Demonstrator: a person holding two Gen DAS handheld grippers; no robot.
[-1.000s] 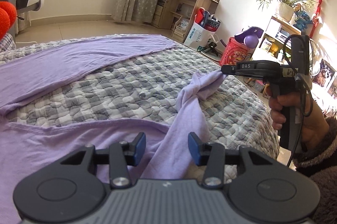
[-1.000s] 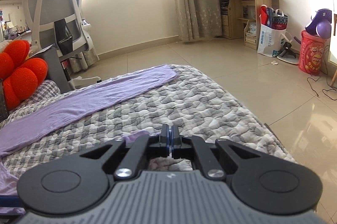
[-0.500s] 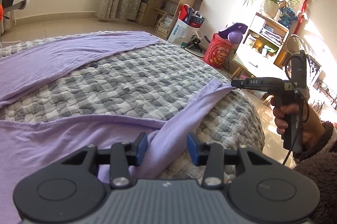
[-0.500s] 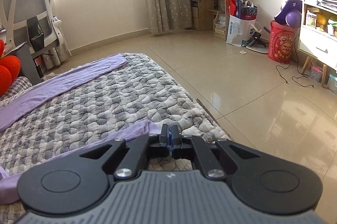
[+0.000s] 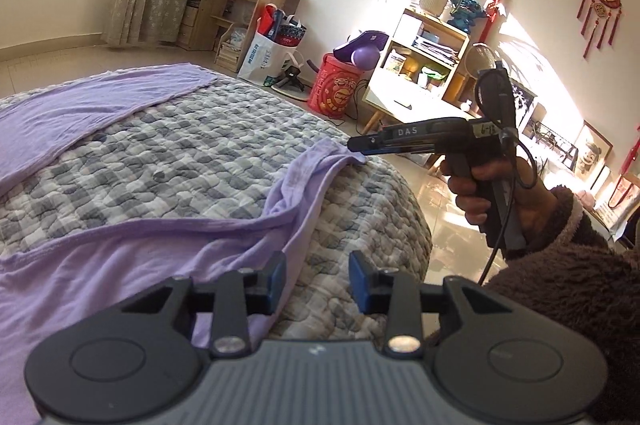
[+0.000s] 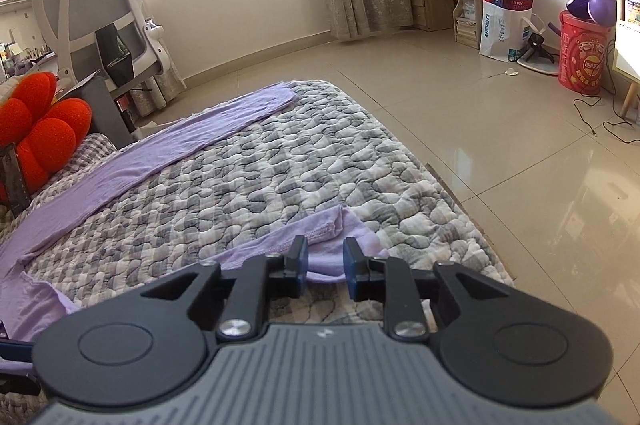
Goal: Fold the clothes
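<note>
Lying flat, purple garment [image 6: 132, 165] wrinkled; right tongs [image 6: 325, 265] opening, left tongs [image 5: 317, 281] apart.

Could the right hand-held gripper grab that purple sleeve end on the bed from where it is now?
Probably yes. The right hand-held gripper has its jaws opening right over the sleeve end, which lies flat on the quilt with nothing on top of it.

A bed [image 6: 312, 161] with a grey checked quilt is carrying a purple garment [image 5: 120, 257], its two legs [image 6: 152, 149] lying spread apart across the quilt. An orange cushion [image 6: 40, 129] is sitting at the bed's far-left end.
</note>
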